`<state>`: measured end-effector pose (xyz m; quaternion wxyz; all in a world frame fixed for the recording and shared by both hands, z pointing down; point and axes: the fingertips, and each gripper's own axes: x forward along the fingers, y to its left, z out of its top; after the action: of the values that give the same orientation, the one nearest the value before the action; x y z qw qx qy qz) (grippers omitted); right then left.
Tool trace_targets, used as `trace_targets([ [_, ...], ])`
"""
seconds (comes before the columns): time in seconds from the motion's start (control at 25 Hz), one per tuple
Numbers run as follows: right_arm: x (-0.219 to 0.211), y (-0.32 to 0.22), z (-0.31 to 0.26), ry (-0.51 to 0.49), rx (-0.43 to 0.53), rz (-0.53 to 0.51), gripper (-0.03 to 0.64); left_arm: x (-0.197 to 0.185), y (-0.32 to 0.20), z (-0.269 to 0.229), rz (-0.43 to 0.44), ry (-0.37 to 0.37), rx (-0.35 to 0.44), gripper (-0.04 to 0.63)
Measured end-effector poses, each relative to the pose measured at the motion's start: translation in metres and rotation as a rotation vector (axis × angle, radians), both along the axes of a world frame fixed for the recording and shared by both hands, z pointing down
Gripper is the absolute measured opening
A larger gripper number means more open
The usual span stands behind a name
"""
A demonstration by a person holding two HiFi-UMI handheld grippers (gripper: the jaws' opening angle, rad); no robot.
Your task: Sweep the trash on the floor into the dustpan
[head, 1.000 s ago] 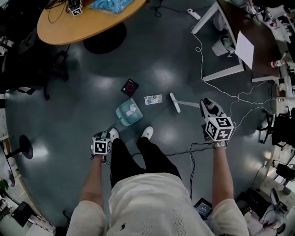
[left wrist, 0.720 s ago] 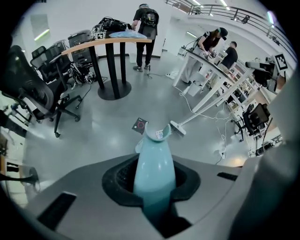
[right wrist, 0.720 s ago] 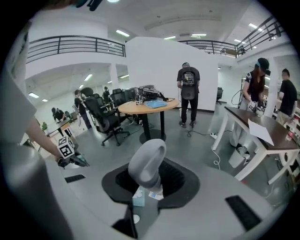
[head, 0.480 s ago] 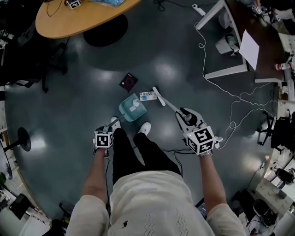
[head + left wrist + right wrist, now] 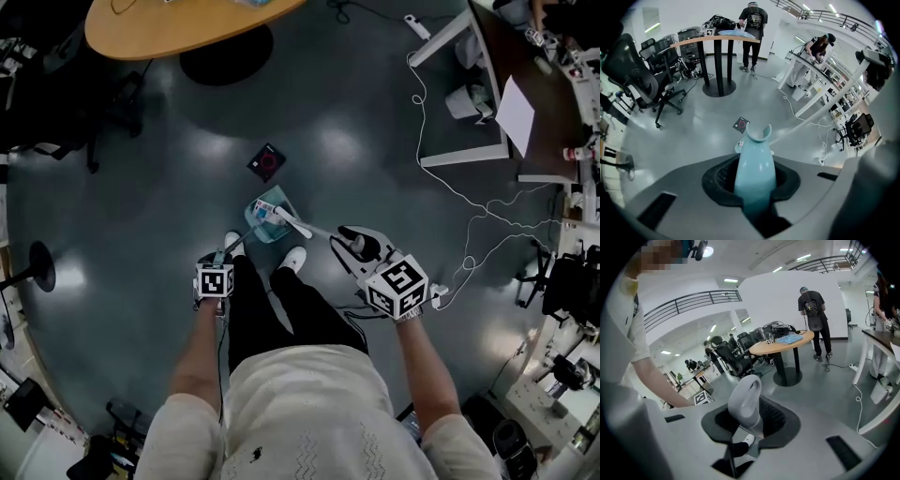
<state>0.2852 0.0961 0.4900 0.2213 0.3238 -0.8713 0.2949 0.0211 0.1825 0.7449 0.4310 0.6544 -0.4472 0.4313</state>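
The teal dustpan [image 5: 262, 221] rests on the dark floor in front of my shoes. Its long teal handle [image 5: 754, 171] is clamped in my left gripper [image 5: 222, 259], which is shut. My right gripper [image 5: 351, 246] is shut on the grey end of the broom handle [image 5: 746, 401]. The white broom head [image 5: 292, 223] lies at the dustpan's mouth, against a small white card [image 5: 265, 205]. A dark square wrapper [image 5: 267, 161] lies on the floor beyond the dustpan, also seen as the dark wrapper [image 5: 740, 124] in the left gripper view.
A round wooden table [image 5: 187, 23] on a black base stands ahead. A white desk frame [image 5: 455, 94] and trailing white cables [image 5: 459, 192] lie to the right. Office chairs [image 5: 642, 75] stand at the left. A person [image 5: 753, 21] stands beyond the table.
My right gripper swung the broom leftward and nearer, pushing the white card across the floor to the dustpan's mouth. The left gripper and dustpan stayed nearly still.
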Motion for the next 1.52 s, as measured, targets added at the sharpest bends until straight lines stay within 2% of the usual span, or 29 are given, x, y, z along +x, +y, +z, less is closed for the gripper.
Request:
trace_targets([
  [0.12,-0.01,-0.006,-0.004,0.003,-0.017,0.01,0.097,-0.009,0.0,-0.002,-0.024,0.019,0.007,0.091],
  [0.32,-0.024,-0.026,-0.017,0.057,-0.018,0.028,0.092,-0.032,0.001,-0.007,-0.01,0.045,0.013,0.091],
  [0.68,-0.066,-0.082,-0.06,0.125,0.035,0.09,0.086,-0.108,-0.014,-0.024,-0.015,0.074,0.033,0.091],
  [0.88,-0.064,-0.131,-0.083,0.171,0.084,0.214,0.084,-0.158,-0.029,-0.031,0.005,0.068,0.038,0.091],
  [1.16,-0.073,-0.2,-0.086,0.298,0.194,0.26,0.083,-0.216,-0.066,-0.036,-0.031,0.045,0.029,0.091],
  [1.28,-0.08,-0.224,-0.059,0.393,0.238,0.202,0.083,-0.225,-0.083,-0.03,-0.025,0.023,0.021,0.091],
  [1.36,-0.091,-0.23,-0.026,0.429,0.217,0.123,0.083,-0.226,-0.096,-0.025,-0.031,0.009,0.018,0.091],
  [1.52,-0.121,-0.215,0.018,0.405,0.168,0.002,0.083,-0.212,-0.112,-0.019,-0.081,0.003,-0.002,0.091],
])
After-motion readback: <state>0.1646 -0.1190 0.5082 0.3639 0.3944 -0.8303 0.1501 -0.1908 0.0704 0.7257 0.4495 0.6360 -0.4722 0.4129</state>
